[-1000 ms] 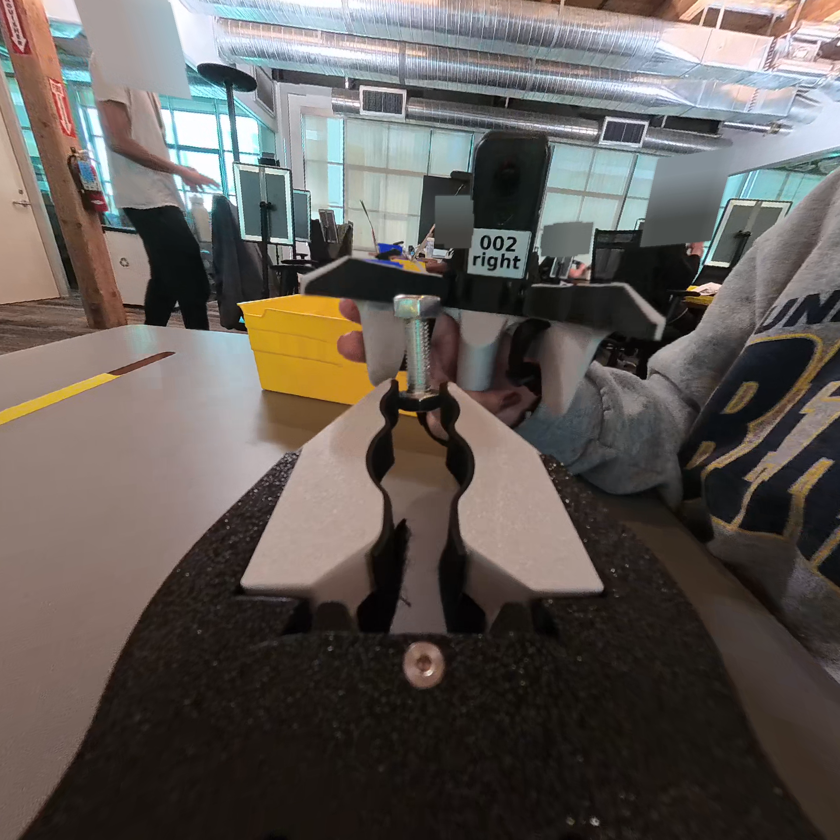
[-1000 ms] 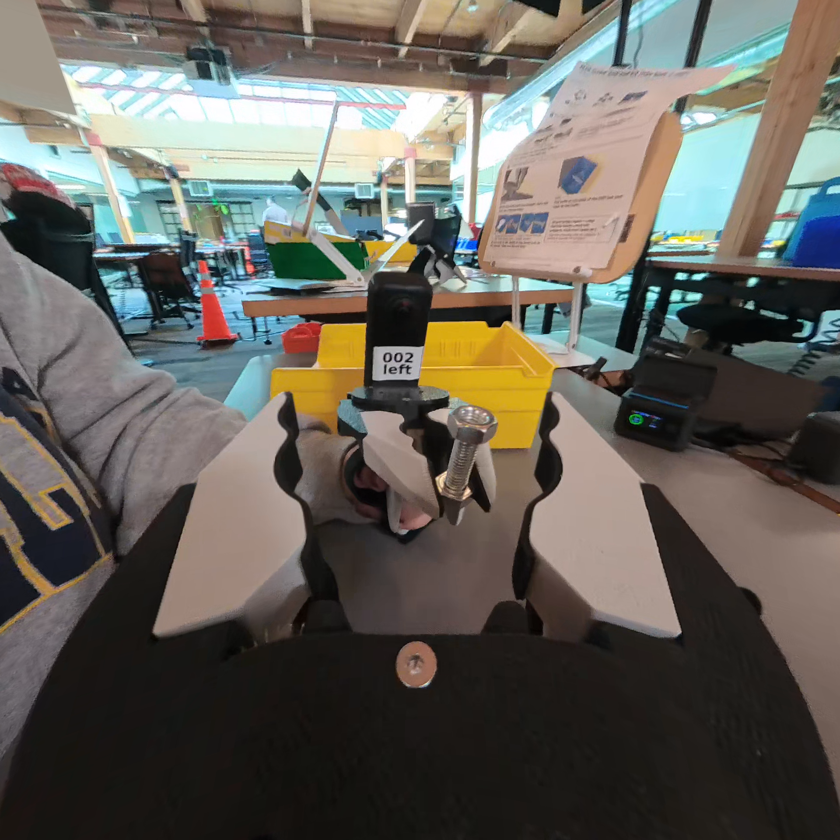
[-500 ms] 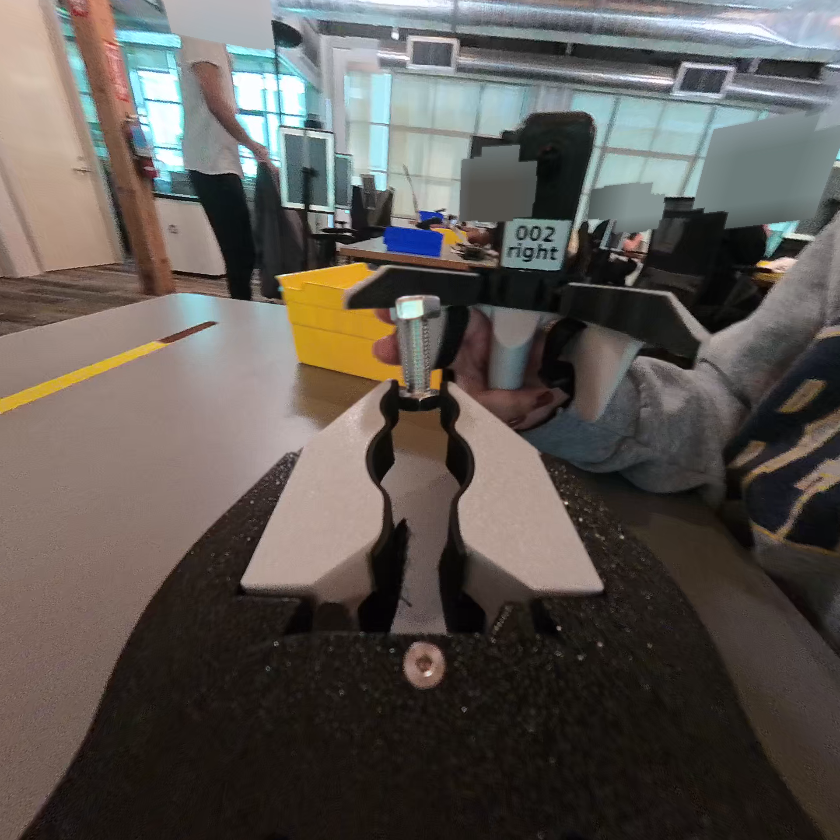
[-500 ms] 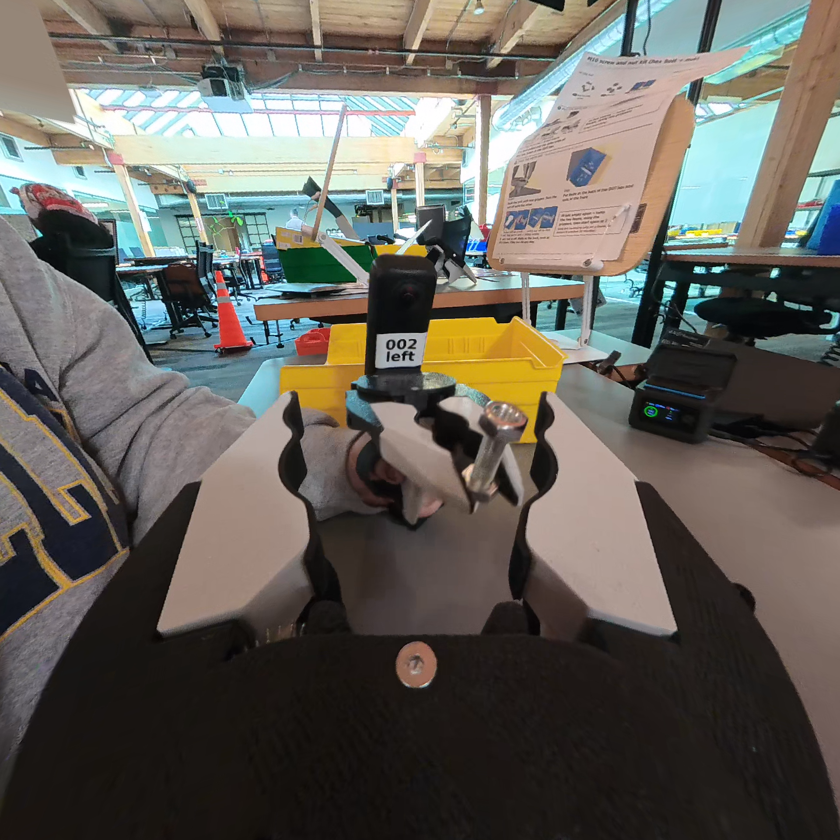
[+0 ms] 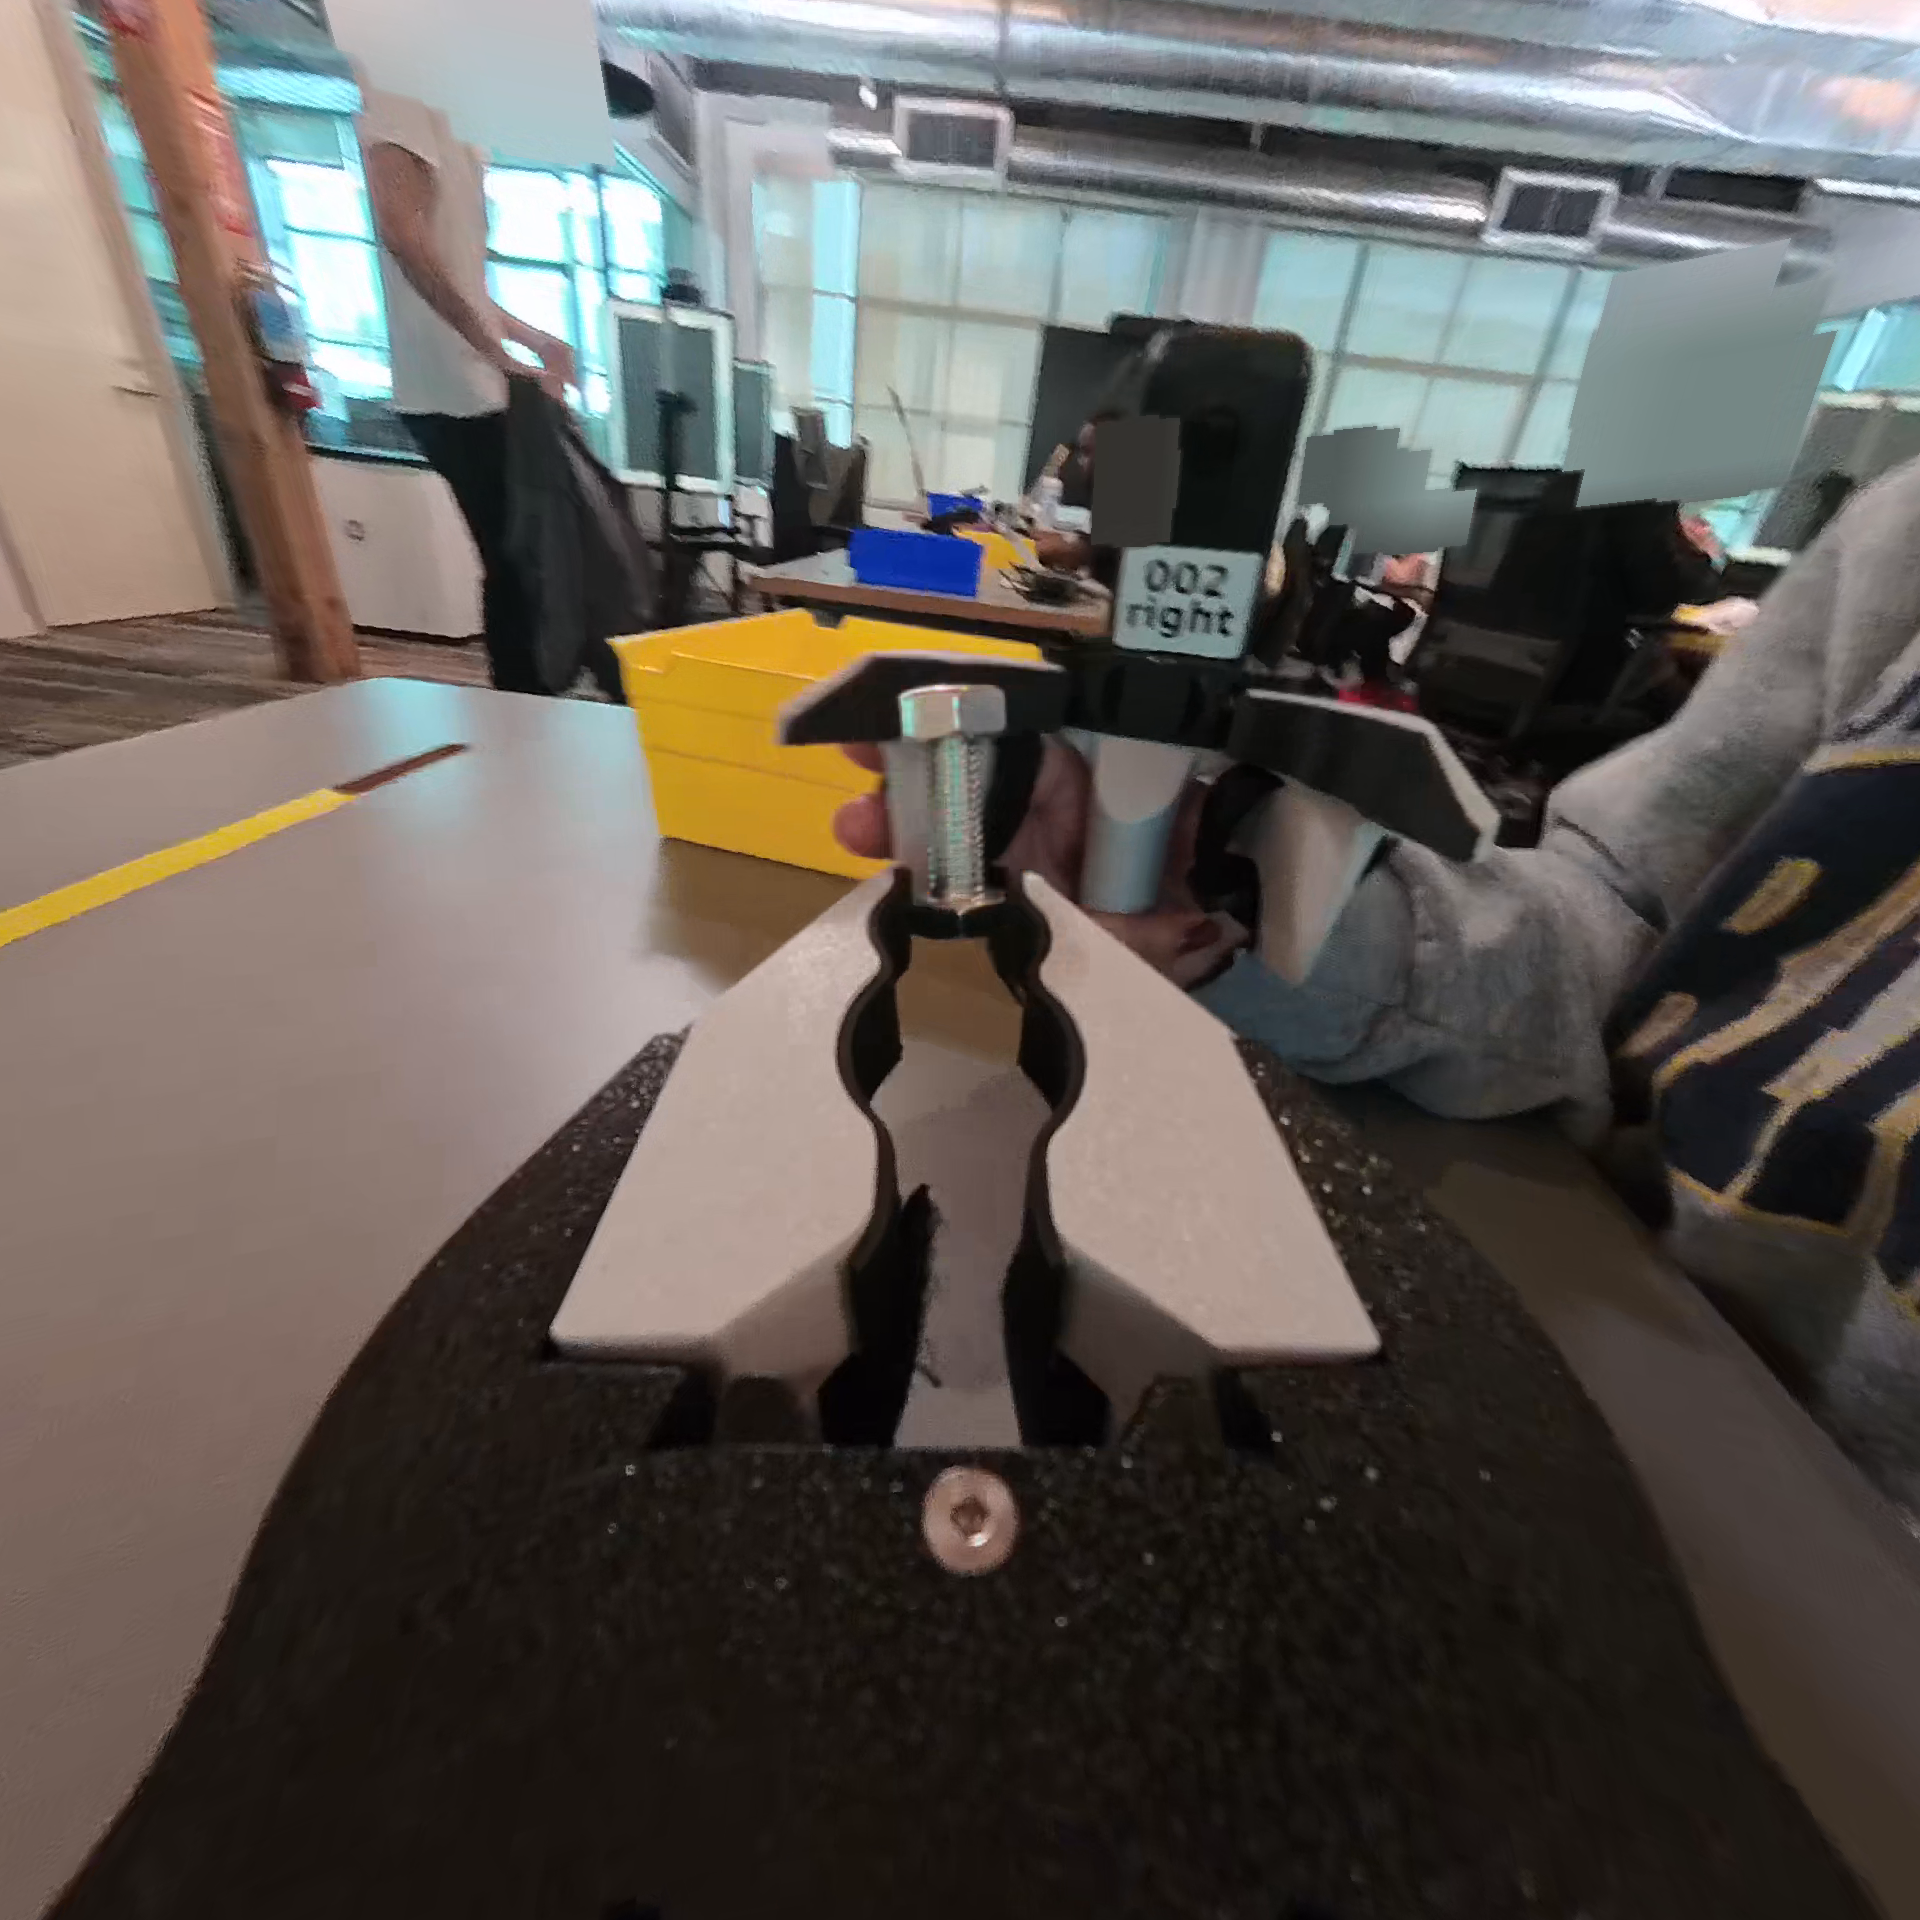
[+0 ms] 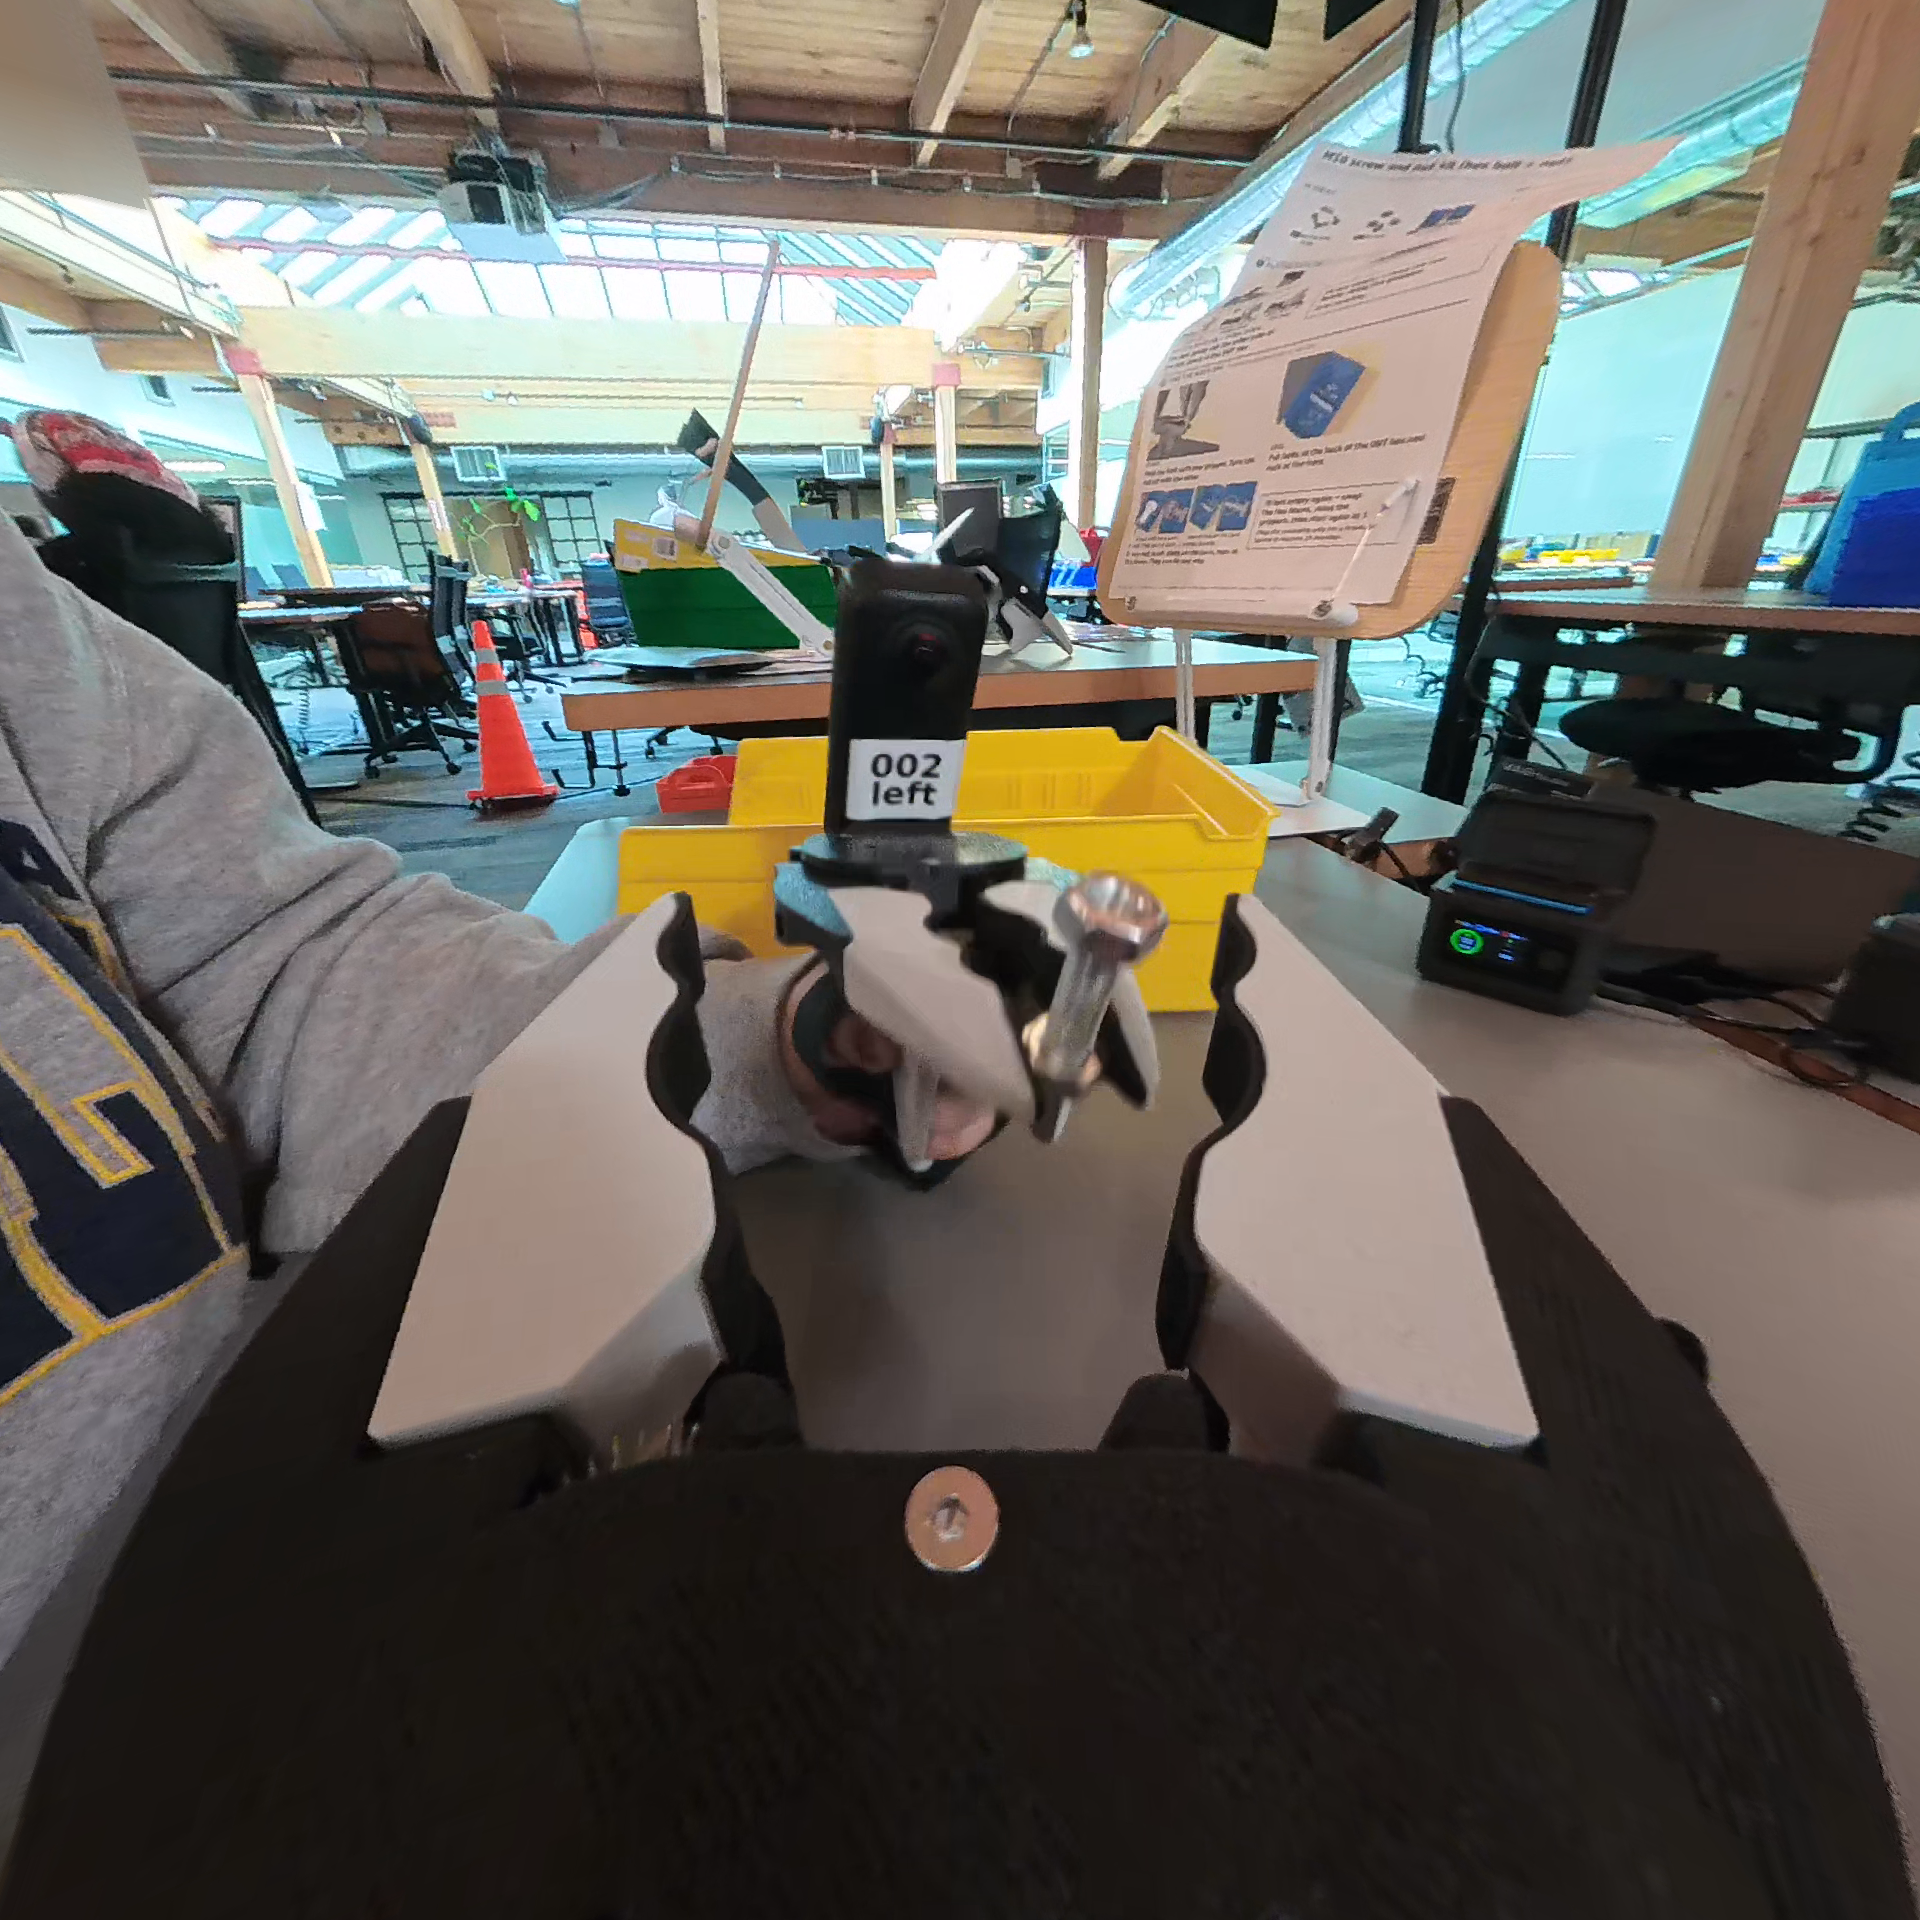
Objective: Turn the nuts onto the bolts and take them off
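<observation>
My left gripper is shut on the lower end of a silver hex bolt, at the nut threaded on it. The bolt stands head-up above the fingertips. In the right wrist view the bolt leans with its head to the upper right, held by the left gripper. My right gripper is open and empty, its fingers either side of the left gripper's tip without touching it. In the left wrist view the right gripper sits just behind the bolt head.
A yellow bin stands on the grey table behind the grippers; it also shows in the left wrist view. A small black device with a lit screen and cables lie at the right. A sheet on a wooden stand rises behind. A grey sleeve is at the left. Tip to tip, the grippers are about 4 cm apart.
The two grippers have come closer together. In the right wrist view the bolt has tipped from near upright to leaning right. The right gripper stays open, the left stays shut.
</observation>
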### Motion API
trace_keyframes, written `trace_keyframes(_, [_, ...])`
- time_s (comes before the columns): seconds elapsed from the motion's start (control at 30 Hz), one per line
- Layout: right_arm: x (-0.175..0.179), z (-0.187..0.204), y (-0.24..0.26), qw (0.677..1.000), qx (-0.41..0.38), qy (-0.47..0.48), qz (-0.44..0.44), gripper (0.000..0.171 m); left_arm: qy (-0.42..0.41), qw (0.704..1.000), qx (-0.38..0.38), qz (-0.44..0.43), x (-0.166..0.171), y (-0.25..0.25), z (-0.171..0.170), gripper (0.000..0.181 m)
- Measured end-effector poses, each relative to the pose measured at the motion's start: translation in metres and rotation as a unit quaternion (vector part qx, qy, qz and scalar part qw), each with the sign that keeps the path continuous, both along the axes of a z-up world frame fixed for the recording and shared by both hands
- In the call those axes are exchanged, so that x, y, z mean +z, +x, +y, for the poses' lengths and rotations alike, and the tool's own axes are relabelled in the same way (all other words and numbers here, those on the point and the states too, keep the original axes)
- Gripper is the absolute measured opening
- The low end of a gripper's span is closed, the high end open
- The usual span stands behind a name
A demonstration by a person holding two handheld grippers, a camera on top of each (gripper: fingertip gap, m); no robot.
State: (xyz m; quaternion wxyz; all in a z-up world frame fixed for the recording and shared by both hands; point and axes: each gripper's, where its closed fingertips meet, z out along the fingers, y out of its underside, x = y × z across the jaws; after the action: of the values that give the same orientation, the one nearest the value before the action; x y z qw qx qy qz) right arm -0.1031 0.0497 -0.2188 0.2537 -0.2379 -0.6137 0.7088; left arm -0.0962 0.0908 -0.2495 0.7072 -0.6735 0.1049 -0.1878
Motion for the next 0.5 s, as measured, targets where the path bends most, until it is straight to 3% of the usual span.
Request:
trace_keyframes(0.1, [0.001, -0.007, 0.003, 1.0, 0.02, -0.011, 0.004, 0.098, -0.026, 0.999, -0.025, 0.017, -0.01, 0.018, 0.007, 0.016])
trace_keyframes(0.17, [-0.001, -0.008, 0.003, 1.0, 0.019, -0.003, -0.001, 0.098, -0.029, 0.999, 0.001, 0.027, -0.013, 0.007, 0.007, 0.016])
trace_keyframes(0.33, [-0.002, 0.004, 0.0, 1.0, 0.005, -0.014, -0.007, 0.096, 0.021, 0.998, 0.044, -0.042, 0.007, -0.029, -0.008, 0.016])
trace_keyframes(0.5, [-0.002, -0.005, 0.0, 1.0, 0.015, -0.019, -0.002, 0.097, -0.015, 1.0, -0.027, -0.003, -0.004, 0.013, 0.002, 0.016])
